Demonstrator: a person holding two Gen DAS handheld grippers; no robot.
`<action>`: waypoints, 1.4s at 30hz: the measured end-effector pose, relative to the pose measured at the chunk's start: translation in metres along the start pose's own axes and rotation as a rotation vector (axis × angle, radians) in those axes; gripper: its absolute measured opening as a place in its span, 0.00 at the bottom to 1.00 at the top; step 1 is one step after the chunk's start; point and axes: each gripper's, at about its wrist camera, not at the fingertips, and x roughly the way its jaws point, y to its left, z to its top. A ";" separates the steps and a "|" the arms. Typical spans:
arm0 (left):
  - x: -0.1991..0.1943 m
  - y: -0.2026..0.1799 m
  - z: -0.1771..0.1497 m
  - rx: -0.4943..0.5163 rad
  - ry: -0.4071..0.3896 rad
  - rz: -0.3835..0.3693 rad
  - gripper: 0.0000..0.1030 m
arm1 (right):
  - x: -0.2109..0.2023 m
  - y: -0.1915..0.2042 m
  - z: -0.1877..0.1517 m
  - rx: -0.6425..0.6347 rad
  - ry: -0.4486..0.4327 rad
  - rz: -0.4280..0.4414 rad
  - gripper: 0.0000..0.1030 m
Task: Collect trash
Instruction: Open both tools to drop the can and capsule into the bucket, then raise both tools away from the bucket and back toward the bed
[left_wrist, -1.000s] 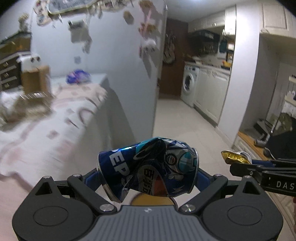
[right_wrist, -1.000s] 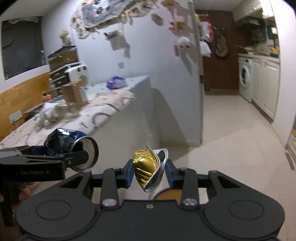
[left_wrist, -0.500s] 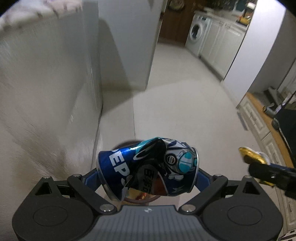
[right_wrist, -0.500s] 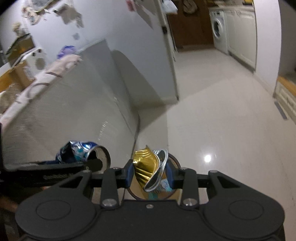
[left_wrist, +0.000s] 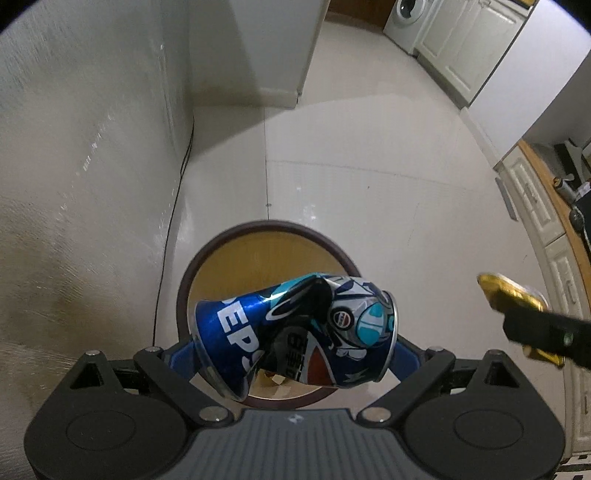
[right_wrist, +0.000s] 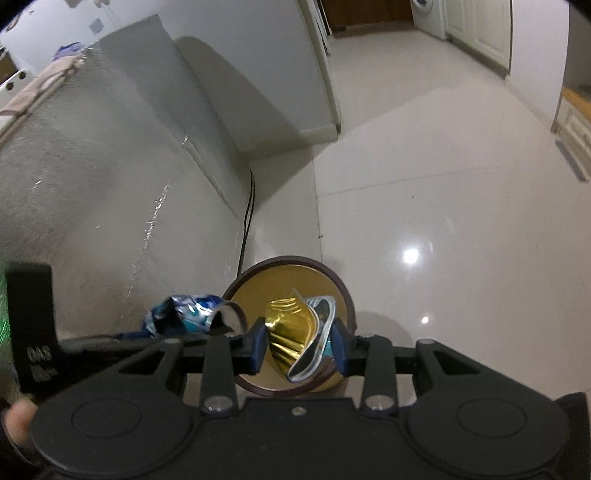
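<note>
My left gripper is shut on a crushed blue Pepsi can, held sideways over a round bin with a dark rim and yellow inside that stands on the floor. My right gripper is shut on a crumpled gold coffee capsule, also above the bin. The can shows at the left in the right wrist view. The capsule shows at the right in the left wrist view.
A tall white cabinet side stands close on the left, with a black cable running down to the floor. Glossy tiled floor spreads to the right. White kitchen cupboards and a washing machine stand far back.
Both grippers have tilted down from the room view toward the floor and moved over the bin, which has come fully into sight. Both still hold their items.
</note>
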 end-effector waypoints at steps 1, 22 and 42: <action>0.009 0.004 0.000 -0.015 0.010 -0.002 0.96 | 0.007 0.000 0.003 0.007 0.008 0.007 0.36; 0.032 0.040 -0.034 0.074 0.124 0.054 1.00 | 0.119 0.022 0.022 0.115 0.101 0.053 0.75; -0.013 0.031 -0.038 0.109 0.086 0.096 1.00 | 0.080 0.011 -0.012 0.037 0.168 -0.001 1.00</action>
